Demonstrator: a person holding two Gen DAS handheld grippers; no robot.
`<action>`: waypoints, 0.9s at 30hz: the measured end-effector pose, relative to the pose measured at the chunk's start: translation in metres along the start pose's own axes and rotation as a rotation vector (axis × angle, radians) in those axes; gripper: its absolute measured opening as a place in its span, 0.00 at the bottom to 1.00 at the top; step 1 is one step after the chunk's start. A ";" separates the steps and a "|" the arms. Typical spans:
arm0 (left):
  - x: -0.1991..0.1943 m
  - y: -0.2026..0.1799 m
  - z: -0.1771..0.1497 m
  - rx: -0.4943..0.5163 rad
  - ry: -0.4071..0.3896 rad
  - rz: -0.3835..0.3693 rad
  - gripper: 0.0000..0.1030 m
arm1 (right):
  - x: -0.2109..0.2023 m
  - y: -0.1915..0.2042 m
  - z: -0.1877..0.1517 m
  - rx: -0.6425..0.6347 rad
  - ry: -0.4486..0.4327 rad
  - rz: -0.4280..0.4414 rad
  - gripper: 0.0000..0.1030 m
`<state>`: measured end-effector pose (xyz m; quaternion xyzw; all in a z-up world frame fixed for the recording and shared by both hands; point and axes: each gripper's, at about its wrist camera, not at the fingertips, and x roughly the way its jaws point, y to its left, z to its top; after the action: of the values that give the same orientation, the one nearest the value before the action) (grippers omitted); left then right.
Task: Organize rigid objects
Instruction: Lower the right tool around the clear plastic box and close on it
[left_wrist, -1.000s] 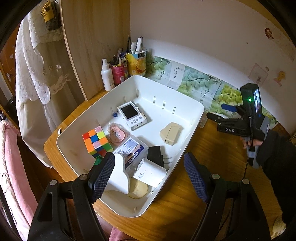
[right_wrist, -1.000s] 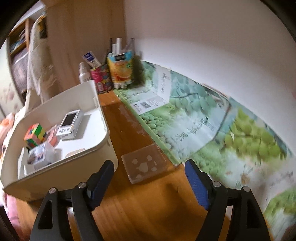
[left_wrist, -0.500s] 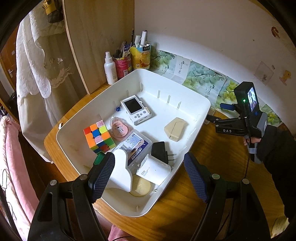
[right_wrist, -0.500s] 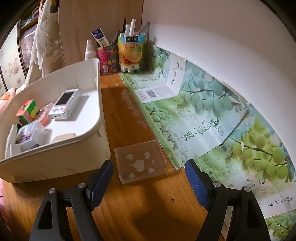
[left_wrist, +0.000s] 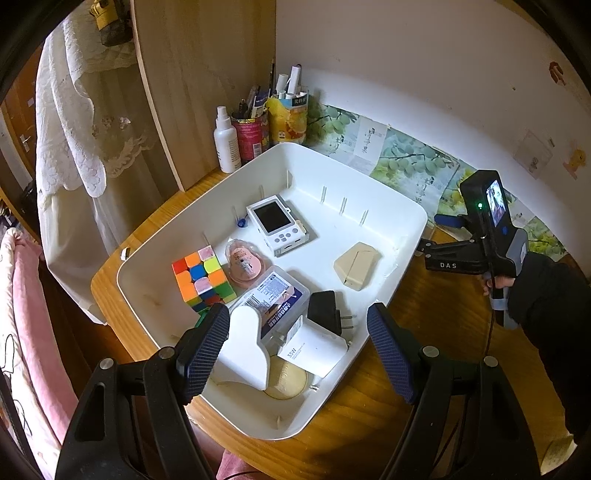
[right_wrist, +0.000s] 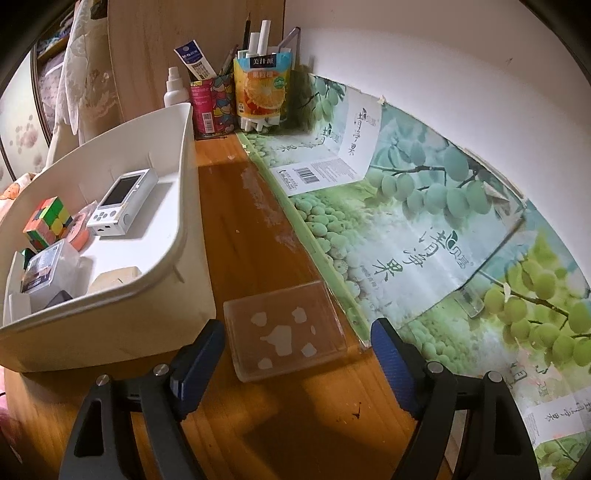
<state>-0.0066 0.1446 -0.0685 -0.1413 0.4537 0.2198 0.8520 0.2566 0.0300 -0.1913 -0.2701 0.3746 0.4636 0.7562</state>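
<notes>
Lying flat on the surface just beside the white bin (right_wrist: 184, 206), the clear plastic block (right_wrist: 286, 330) is framed by the spread, empty right hand-held gripper (right_wrist: 297, 363) — its slick, low edges could be missed or slip out.

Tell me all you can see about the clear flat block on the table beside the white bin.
The clear block is a flat rectangular slab, like transparent plastic or acrylic, with several white patches showing in it. It lies flat on the wooden table, between the white bin and the edge of the fruit-print sheet. The open right gripper stands just before it; neither finger touches it.
</notes>
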 end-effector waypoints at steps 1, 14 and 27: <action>0.000 0.000 0.000 -0.001 -0.001 0.001 0.77 | 0.001 0.000 0.000 -0.002 0.002 0.004 0.78; -0.002 -0.004 0.003 0.004 -0.006 -0.004 0.77 | 0.005 0.002 0.002 0.001 0.024 0.015 0.64; -0.011 -0.007 0.003 0.028 -0.025 -0.029 0.77 | -0.018 0.006 -0.027 0.159 0.082 -0.075 0.64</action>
<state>-0.0065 0.1374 -0.0576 -0.1332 0.4440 0.2028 0.8626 0.2377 0.0032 -0.1921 -0.2418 0.4305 0.3921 0.7761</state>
